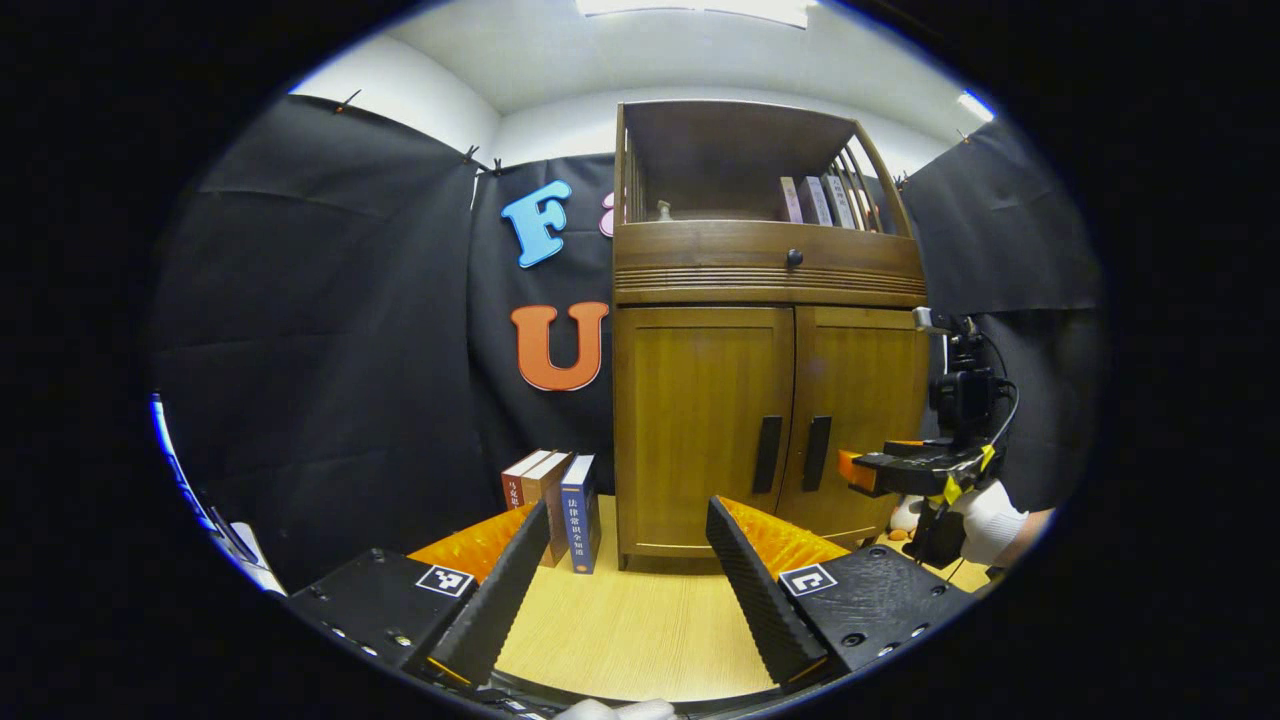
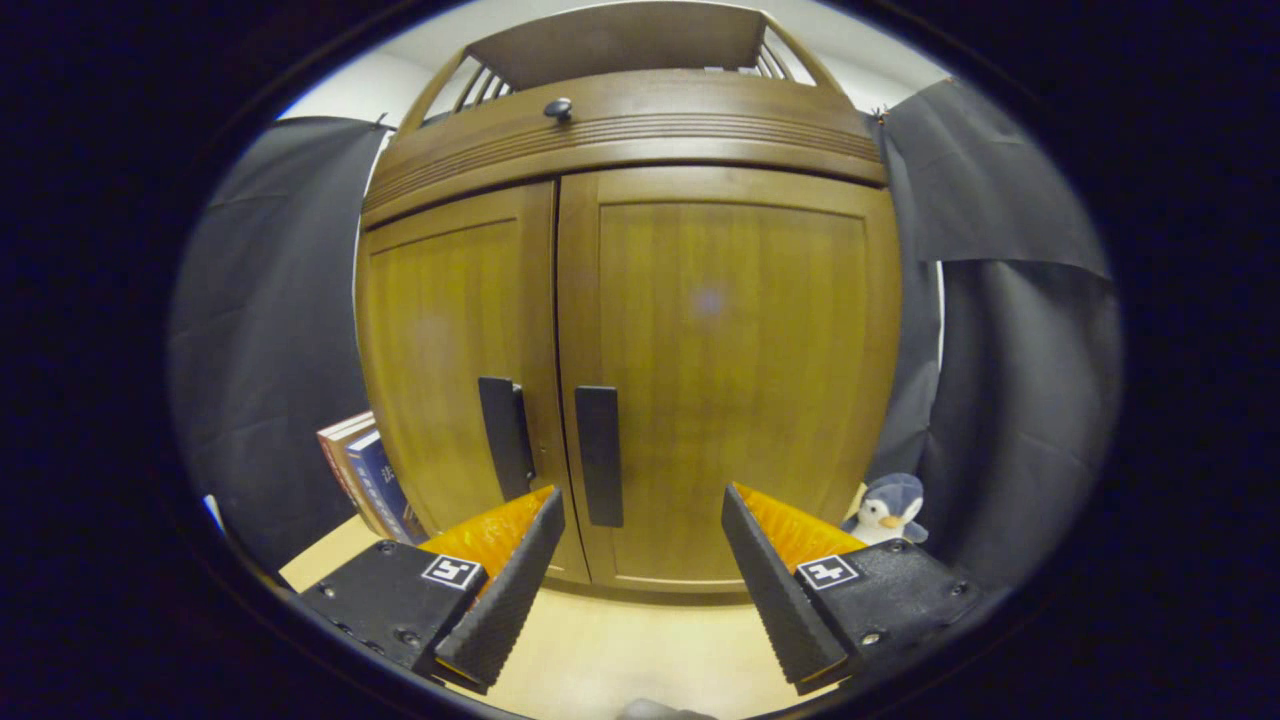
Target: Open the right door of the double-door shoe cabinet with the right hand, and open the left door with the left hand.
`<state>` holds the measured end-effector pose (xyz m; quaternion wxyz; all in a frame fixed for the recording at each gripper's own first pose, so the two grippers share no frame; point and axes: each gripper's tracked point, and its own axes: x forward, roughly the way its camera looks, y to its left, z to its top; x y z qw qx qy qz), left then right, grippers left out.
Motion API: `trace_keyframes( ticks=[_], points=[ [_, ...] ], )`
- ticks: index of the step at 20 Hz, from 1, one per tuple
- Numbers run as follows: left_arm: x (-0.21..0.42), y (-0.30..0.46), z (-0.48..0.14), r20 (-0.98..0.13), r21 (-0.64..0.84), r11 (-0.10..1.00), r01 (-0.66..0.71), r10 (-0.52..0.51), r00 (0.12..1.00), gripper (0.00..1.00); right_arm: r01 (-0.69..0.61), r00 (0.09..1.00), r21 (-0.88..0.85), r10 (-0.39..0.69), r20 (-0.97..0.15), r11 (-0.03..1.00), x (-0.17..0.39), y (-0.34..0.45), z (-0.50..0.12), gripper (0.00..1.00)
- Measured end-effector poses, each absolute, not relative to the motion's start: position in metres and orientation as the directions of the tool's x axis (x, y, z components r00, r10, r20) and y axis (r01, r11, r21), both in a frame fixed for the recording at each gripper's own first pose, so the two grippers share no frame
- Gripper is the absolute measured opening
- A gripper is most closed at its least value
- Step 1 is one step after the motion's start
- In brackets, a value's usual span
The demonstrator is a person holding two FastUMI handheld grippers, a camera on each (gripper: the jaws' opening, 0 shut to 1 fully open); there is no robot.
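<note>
Right gripper: jaws wide, nothing held, near the right door's handle but not touching. Left gripper: jaws wide, empty, well back over the table. Both doors of the shoe cabinet are closed, with the left door's handle untouched. Judged step: approach to the right door. Next move calls for shifting left, closing on that handle, then pulling outward.

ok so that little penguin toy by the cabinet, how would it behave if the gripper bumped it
The penguin toy looks plush, so it would probably squash and give rather than break. It seems small and light beside the cabinet, so a nudge would likely slide or topple it on the smooth table. Its rounded body suggests it tips easily.
</note>
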<state>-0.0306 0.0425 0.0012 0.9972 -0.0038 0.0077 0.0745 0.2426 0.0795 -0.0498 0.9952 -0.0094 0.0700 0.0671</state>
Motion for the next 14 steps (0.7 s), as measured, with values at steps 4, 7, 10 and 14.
trace_keyframes(
  ticks=[4, 7, 10, 14],
  points=[
    [-0.025, 0.041, 0.001, -0.027, -0.010, 0.983, -0.185, 0.185, 0.982, 1.00, -0.155, 0.976, -0.015, 0.150, -0.156, 0.988, 0.281, 0.093, -0.053, 1.00],
    [-0.023, 0.040, 0.000, -0.038, -0.005, 0.979, -0.202, 0.202, 0.979, 0.95, -0.175, 0.970, 0.002, 0.173, -0.171, 0.984, 0.300, 0.105, -0.054, 0.99],
    [-0.021, 0.040, 0.000, -0.044, -0.009, 0.977, -0.211, 0.211, 0.977, 0.95, -0.170, 0.970, 0.011, 0.169, -0.173, 0.985, 0.316, 0.107, -0.051, 1.00],
    [-0.020, 0.037, -0.003, -0.055, -0.026, 0.978, -0.206, 0.205, 0.977, 0.95, -0.173, 0.967, 0.011, 0.172, -0.188, 0.985, 0.329, 0.112, -0.053, 0.92]
  ],
)
